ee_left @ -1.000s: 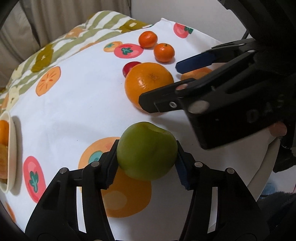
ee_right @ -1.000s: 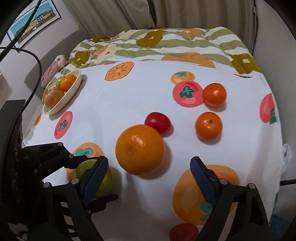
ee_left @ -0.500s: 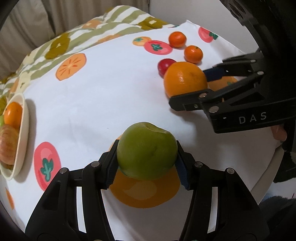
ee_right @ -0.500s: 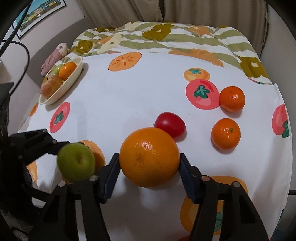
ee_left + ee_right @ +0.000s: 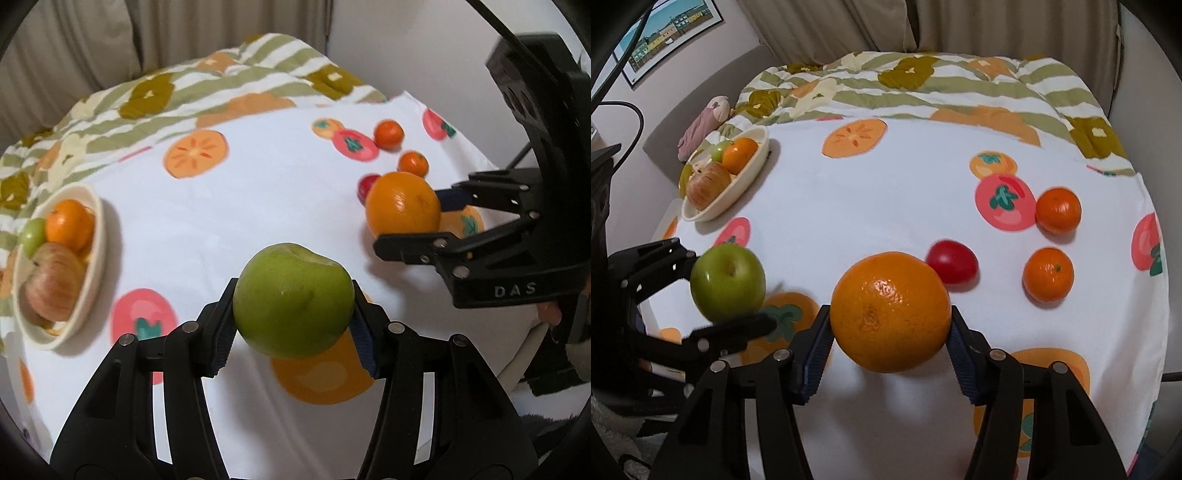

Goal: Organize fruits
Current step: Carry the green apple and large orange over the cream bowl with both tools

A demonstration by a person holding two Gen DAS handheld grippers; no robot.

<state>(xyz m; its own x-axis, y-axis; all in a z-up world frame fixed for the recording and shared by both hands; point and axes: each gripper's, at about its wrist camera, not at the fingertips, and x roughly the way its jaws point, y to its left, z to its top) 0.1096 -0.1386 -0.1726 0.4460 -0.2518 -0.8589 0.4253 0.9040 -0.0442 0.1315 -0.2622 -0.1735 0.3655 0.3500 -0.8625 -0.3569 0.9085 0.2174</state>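
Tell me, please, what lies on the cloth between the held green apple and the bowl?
Only printed tablecloth: no fruit lies between the green apple and the bowl, as both wrist views show.

The right hand-held gripper (image 5: 890, 350) clamps a large orange (image 5: 890, 312) — the left (image 5: 727, 295) grips a green apple (image 5: 728, 282).

A round green apple (image 5: 293, 301), dimple up, sits at centre of the left wrist view. A large glossy orange (image 5: 890, 312) fills the lower centre of the right wrist view. Right of it lie a small red tomato (image 5: 953, 261) and two small tangerines (image 5: 1058, 210) (image 5: 1048, 274). A cream oval bowl (image 5: 753, 168), upper left, holds mixed fruit.
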